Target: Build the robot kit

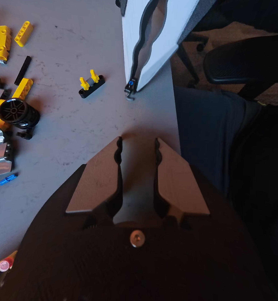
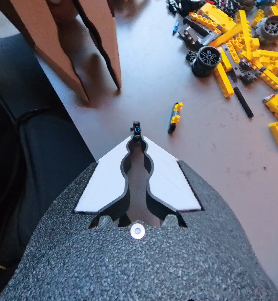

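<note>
My right tool [image 2: 137,138] pinches a small black plastic connector with a blue pin [image 2: 137,129] at its tips, just above the grey desk [image 2: 151,97]. My left tool [image 1: 139,140] is open and empty. A short black beam with yellow pegs [image 2: 174,118] lies at two o'clock.

left wrist: looks steeply down at counter [image 1: 89,146] edge, close | right wrist: same, from the opposite side | shared: black wheel [image 1: 16,112] [image 2: 205,59], yellow-pinned black beam [image 1: 91,84] [image 2: 174,118]
</note>
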`<state>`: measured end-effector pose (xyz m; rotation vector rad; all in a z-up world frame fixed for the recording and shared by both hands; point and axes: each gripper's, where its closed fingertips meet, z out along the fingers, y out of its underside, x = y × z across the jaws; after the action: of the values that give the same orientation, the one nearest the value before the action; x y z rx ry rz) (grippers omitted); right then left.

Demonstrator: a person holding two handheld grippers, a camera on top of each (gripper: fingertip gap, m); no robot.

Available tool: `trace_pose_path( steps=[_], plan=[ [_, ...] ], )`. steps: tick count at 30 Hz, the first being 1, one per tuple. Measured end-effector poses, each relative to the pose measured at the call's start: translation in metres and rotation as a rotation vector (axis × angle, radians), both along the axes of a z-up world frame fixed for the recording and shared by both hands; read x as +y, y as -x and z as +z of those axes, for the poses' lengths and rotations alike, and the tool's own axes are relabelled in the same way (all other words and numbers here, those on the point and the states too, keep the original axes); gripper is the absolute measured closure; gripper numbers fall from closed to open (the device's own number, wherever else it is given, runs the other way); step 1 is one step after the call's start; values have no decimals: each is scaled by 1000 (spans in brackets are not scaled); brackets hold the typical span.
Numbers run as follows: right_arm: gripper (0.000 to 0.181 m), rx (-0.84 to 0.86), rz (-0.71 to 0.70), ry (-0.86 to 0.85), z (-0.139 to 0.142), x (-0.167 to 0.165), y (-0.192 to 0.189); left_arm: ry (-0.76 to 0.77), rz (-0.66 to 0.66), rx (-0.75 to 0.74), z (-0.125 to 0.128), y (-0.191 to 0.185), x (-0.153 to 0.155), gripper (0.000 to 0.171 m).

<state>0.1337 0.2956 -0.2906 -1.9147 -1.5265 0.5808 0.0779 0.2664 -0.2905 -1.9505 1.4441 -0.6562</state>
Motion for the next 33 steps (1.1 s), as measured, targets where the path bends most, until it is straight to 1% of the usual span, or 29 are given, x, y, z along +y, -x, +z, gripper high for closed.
trace_pose_path(
  steps=[9, 14, 20, 27, 33],
  plan=[
    [174, -12, -111, -25, 6, 22, -31, -1, 1, 0, 0, 0, 0, 136],
    [174, 35, -178, -18, 14, 34, -40, 7, 1, -4, 0, 0, 0, 136],
    [174, 46, -273, 17, 3, 51, -51, 8, 2, -5, 0, 0, 0, 136],
    [172, 43, -302, -3, -1, 60, -53, 19, 3, -10, 0, 0, 0, 137],
    [166, 32, -276, -26, 0, 56, -50, 18, 2, -9, 0, 0, 0, 136]
  ],
)
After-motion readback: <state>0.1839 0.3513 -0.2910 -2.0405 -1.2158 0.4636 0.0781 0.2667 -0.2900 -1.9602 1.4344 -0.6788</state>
